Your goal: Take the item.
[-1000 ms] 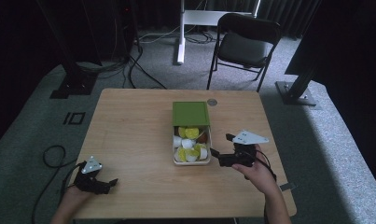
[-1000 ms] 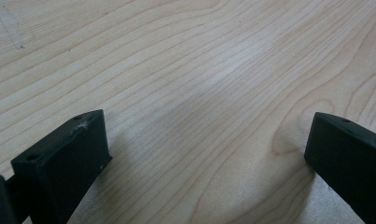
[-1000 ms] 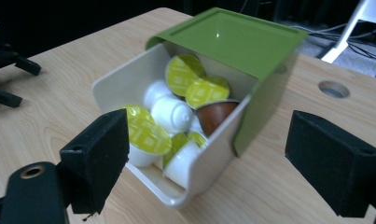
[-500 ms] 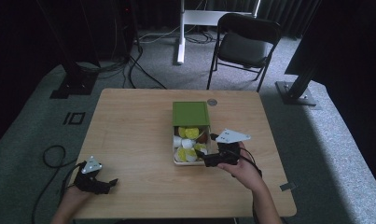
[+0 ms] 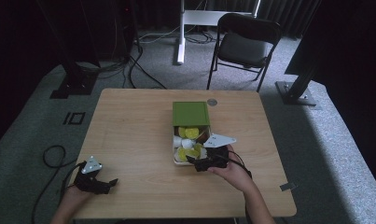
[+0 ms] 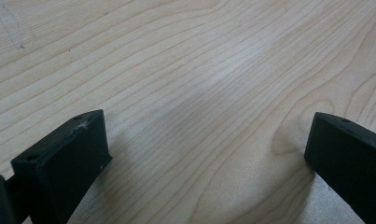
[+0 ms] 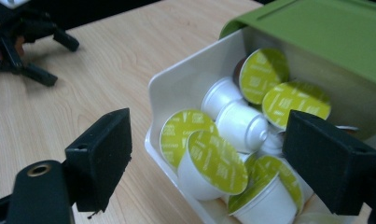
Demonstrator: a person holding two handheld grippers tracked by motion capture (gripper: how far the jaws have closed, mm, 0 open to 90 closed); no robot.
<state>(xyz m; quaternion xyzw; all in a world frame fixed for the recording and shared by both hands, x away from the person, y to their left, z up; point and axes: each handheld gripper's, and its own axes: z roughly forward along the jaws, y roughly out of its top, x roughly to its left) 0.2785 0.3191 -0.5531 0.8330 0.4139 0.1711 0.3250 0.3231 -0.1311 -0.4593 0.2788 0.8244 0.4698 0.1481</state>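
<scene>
Right gripper (image 5: 198,162) sits low centre-right of the high view, at the near edge of the white tray (image 5: 176,161) of coffee capsules (image 5: 191,133). In the right gripper view its jaws stand spread wide and have just been closing a little; the tray's front corner (image 7: 160,86) and a green-lidded capsule (image 7: 213,161) lie between them, pads touching nothing. That capsule lies tilted at lower centre of the frame, lid facing the camera, touching other capsules around it. More white capsules with yellow-green lids are heaped behind it, toward upper right of the frame. Green box (image 7: 325,28) covers the far part of the tray, upper right in that view; in the high view the green box (image 5: 190,113) is at frame centre, with the tray sticking out below it toward the person.

Left gripper (image 5: 106,183) is at lower left of the high view, on the wooden table (image 5: 129,126) near its front edge, well apart from the tray. Left gripper view: jaws spread wide, bare wood grain between them, nothing held. The left gripper also shows in the upper left corner of the right gripper view (image 7: 45,46).

Round dark mark (image 5: 212,101) sits on the table just right of the box's far corner. Black folding chair (image 5: 244,46) stands behind the table, upper centre-right of the high view.
</scene>
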